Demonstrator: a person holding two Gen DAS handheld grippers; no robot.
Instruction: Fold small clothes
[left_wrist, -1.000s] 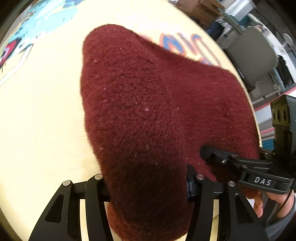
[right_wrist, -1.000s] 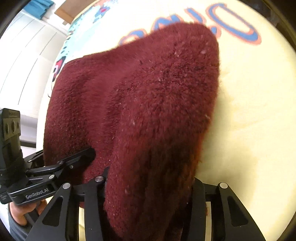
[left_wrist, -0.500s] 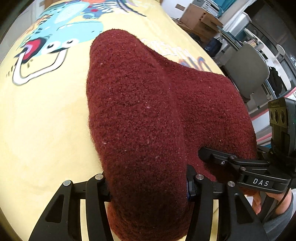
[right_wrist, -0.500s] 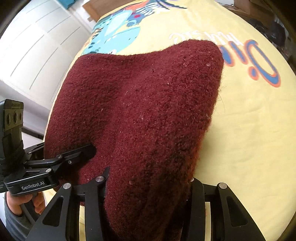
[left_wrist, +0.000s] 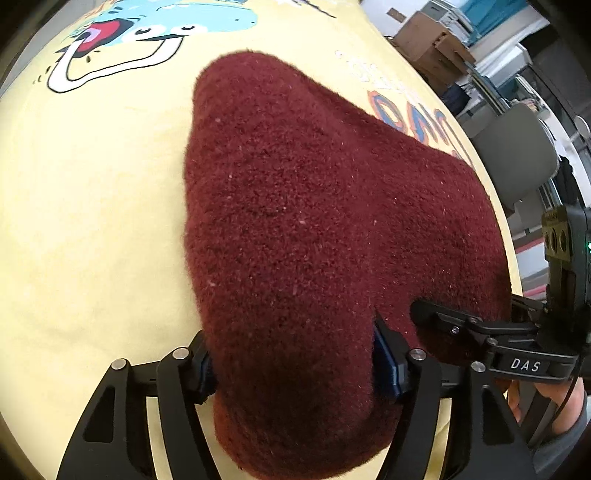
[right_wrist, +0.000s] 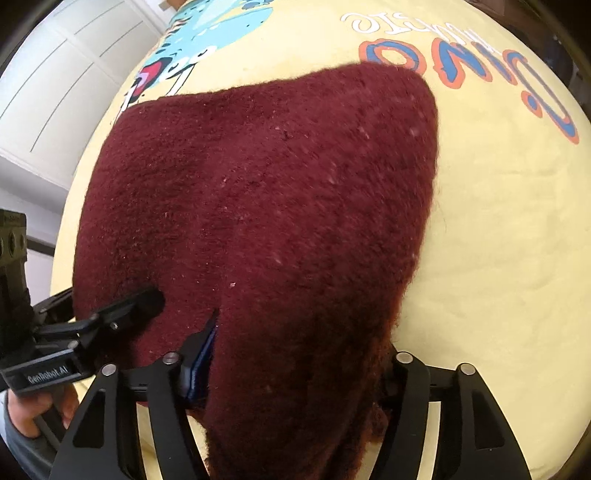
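Observation:
A fuzzy dark-red garment (left_wrist: 314, 221) hangs stretched between my two grippers above a yellow printed cloth (left_wrist: 81, 206). My left gripper (left_wrist: 295, 365) is shut on its near left corner. My right gripper (right_wrist: 295, 365) is shut on its near right corner; the garment (right_wrist: 258, 192) fills that view. Each gripper shows in the other's view: the right gripper (left_wrist: 480, 332) at the garment's right edge, the left gripper (right_wrist: 96, 321) at its left edge. The far edge of the garment rests on the yellow cloth.
The yellow cloth carries a cartoon dinosaur print (left_wrist: 122, 40) and orange-blue lettering (right_wrist: 480, 70). A grey chair (left_wrist: 517, 158) and cardboard boxes (left_wrist: 432, 37) stand beyond the table's right edge. White cabinet doors (right_wrist: 55, 85) are at the left.
Both grippers have lifted and pulled back with the garment. It spreads wider and flatter between them, and more of the yellow cloth's print shows beyond it.

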